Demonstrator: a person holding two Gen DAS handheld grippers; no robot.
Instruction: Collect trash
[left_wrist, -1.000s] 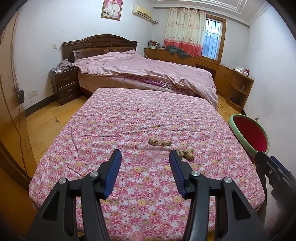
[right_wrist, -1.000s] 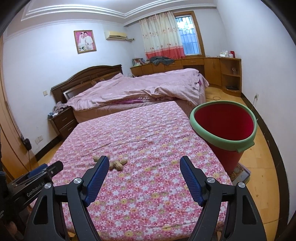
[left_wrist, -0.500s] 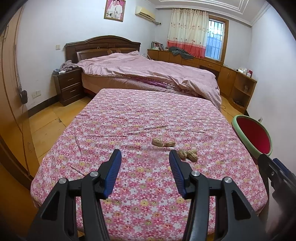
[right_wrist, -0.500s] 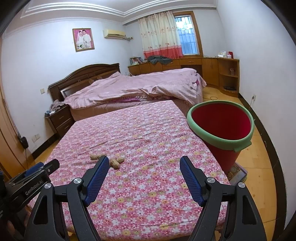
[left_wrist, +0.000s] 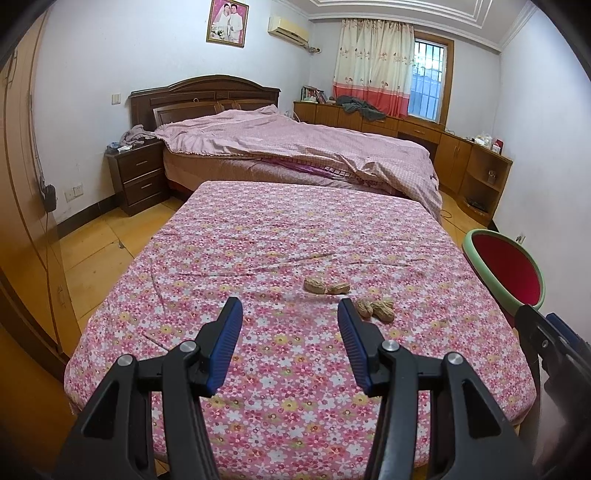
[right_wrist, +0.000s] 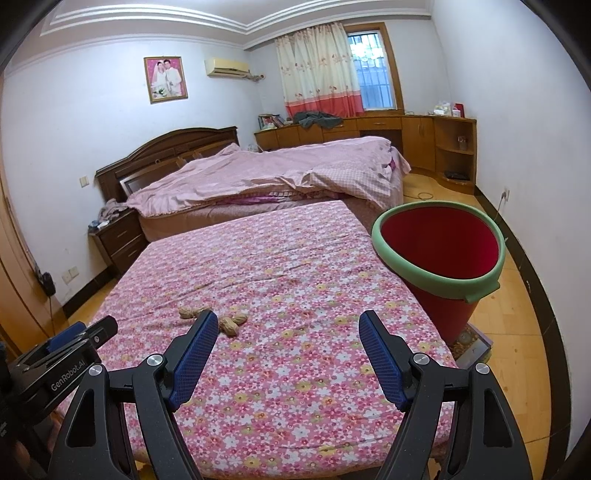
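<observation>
Left wrist view: left tongs (left_wrist: 290, 314) are gaping wide, holding nothing, above a floral worktop (left_wrist: 258, 240) carrying four peanut shells (left_wrist: 327, 285) in two pairs; the red bin (left_wrist: 506, 269) is sitting cut off at right. Right wrist view: right tongs (right_wrist: 286, 326) are spreading wide and empty, one finger partly hiding the peanut shells (right_wrist: 231, 322), with one red bin (right_wrist: 439, 251) standing beside the worktop (right_wrist: 295, 258).

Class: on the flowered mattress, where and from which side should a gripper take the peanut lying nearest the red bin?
Grip the peanut across its narrow waist, coming from above with the open left gripper. It lies flat on the mattress touching a second shell, so a side approach would likely nudge both.
</observation>
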